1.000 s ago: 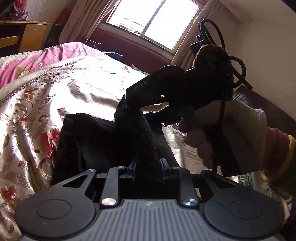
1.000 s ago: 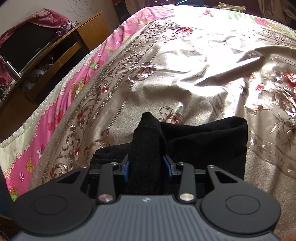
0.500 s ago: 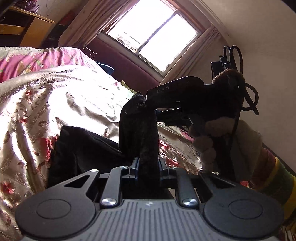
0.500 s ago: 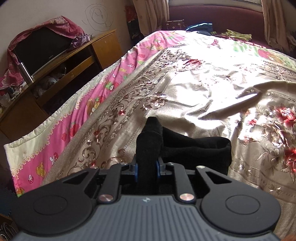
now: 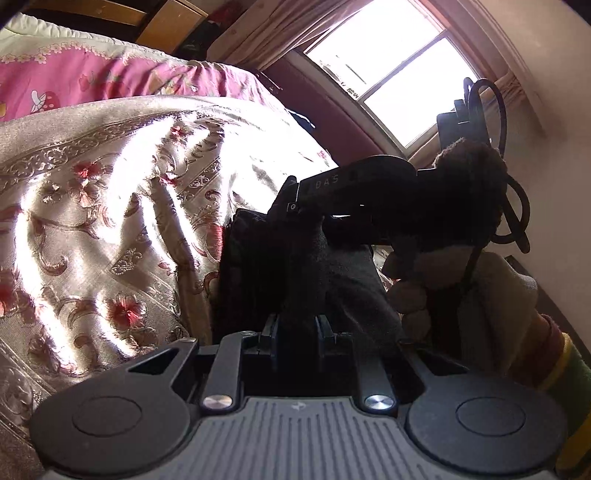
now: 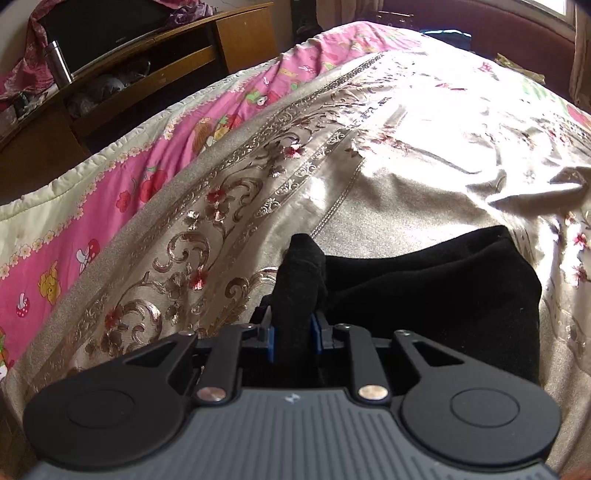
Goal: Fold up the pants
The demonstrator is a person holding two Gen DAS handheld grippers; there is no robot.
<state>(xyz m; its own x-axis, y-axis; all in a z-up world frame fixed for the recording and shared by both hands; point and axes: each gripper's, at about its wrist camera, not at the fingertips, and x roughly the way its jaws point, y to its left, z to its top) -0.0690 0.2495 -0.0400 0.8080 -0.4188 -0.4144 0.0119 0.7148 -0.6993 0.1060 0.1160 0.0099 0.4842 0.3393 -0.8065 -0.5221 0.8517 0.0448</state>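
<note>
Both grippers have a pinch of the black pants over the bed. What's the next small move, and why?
Probably lower both together and lay the held edge onto the folded stack. The left gripper is shut on a raised tuft of the black pants; the right gripper has fabric between its pads, jaws opening. The rest already lies doubled on the bedspread, so only the pinched part is lifted.

You are in a home bedroom. A wide bed [image 6: 424, 155] fills both views, spread with a shiny beige cover [image 5: 110, 206] patterned with red flowers, over a pink cartoon-print quilt [image 6: 122, 192]. Beyond the bed, a bright window [image 5: 384, 77] sits behind drawn-back curtains [image 5: 266, 33]. A wooden cabinet [image 6: 236, 40] stands along the bedside, holding clutter and a metal flask [image 6: 59, 66].
</note>
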